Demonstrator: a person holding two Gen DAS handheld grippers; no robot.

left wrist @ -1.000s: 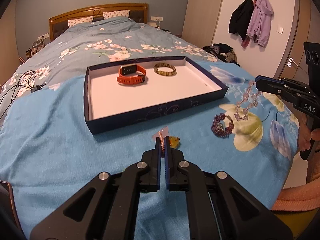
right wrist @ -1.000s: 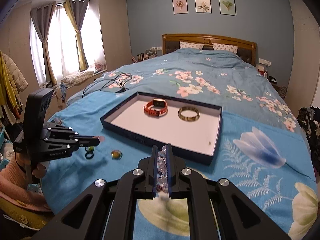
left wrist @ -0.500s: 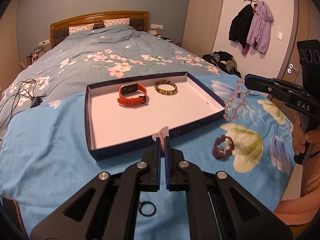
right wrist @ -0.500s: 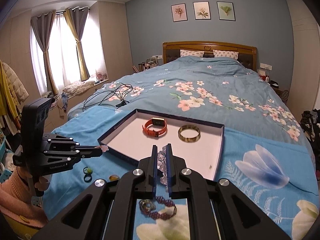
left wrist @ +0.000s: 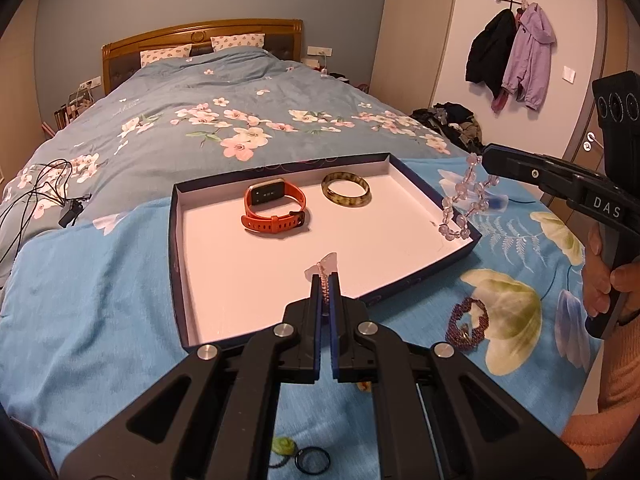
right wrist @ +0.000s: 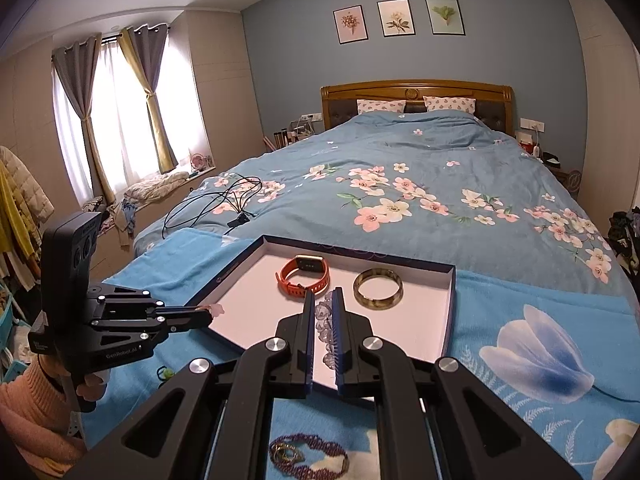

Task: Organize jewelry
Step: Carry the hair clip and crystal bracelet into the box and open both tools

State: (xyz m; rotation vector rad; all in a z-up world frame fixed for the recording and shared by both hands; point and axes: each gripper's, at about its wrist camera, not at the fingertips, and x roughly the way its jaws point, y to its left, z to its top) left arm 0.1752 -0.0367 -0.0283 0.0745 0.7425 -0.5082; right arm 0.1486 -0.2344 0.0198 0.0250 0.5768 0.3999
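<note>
While both grippers hang over the bed, we see the left gripper [left wrist: 326, 280] clenched tight on a small pink beaded piece [left wrist: 325, 276] with a pale translucent charm at its tip, poised above the near part of the tray [left wrist: 174, 240]. Over on the right, the right gripper [right wrist: 322, 312] is clamped on a clear bead bracelet [left wrist: 464, 204]; from the left wrist view we watch that bracelet dangle in a loop below the jaw tips, right over the tray's near right corner. A hand [left wrist: 608, 280] in a peach sleeve grips the handle there.

We look into the tray, dark-walled with a white floor, lying on the blue floral bedspread [left wrist: 80, 300]. Inside, at the far end, an orange watch [left wrist: 276, 208] lies beside a mottled brown bangle [left wrist: 346, 190], the two near each other but apart.

Outside the tray we spot a dark purple beaded bracelet [left wrist: 468, 322] on the bedspread, near the tray's front right corner. Below the left gripper's arms, a dark ring [left wrist: 312, 460] and a small green piece [left wrist: 284, 446] lie just beside each other on the cover. A black cable [right wrist: 216, 204] sprawls further up the bed.
</note>
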